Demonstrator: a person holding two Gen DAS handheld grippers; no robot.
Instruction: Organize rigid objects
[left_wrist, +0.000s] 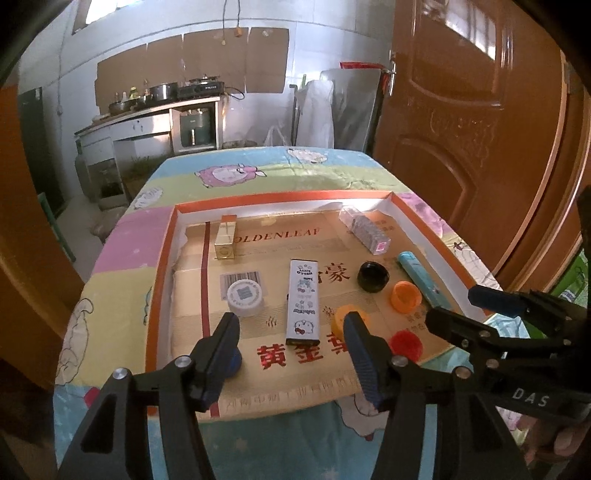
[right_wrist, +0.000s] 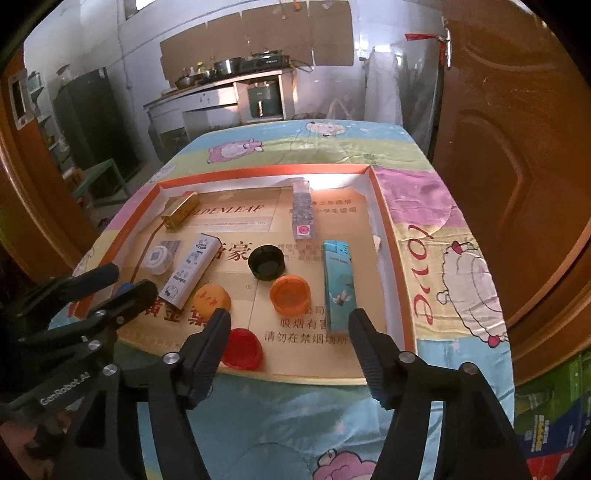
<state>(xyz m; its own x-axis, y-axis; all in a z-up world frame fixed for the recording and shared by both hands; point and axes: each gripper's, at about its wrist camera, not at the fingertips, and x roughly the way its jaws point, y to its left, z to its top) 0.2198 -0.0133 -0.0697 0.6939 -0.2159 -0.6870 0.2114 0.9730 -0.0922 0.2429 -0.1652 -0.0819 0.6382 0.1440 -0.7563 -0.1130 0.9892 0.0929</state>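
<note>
The orange-rimmed tray (left_wrist: 162, 266) sits on the cartoon-print tablecloth (left_wrist: 122, 236), and everything to be sorted lies inside it. At the tray's far left corner rests the gold box (left_wrist: 225, 240); nearer the left wall sits the white cap (left_wrist: 245, 297), with a blue cap (left_wrist: 232, 363) by the near edge, mostly hidden behind the left gripper's finger. The left gripper (left_wrist: 291, 354) hovers over the near edge with its jaws wide apart and nothing between them, just short of the white cartoon box (left_wrist: 303, 299), which runs lengthwise toward it. To lift that box cleanly, I would straddle its narrow sides squarely and low, so it does not twist out.

Moving toward the middle: the yellow cap (right_wrist: 212, 301) touches the box's near end, so any closing there risks nudging it. Beyond lie the black cap (right_wrist: 266, 263) and the orange cap (right_wrist: 290, 295), both open side up, and the clear patterned box (right_wrist: 303, 212) toward the far edge.

The right gripper (right_wrist: 290, 332) hangs over the near edge, fingers likewise spread and empty. The red cap (right_wrist: 242, 349) lies just beside its left finger, the blue lighter (right_wrist: 339, 286) just ahead of its right one, along the tray's right wall. That wall leaves little room; I would approach the lighter from above.
</note>
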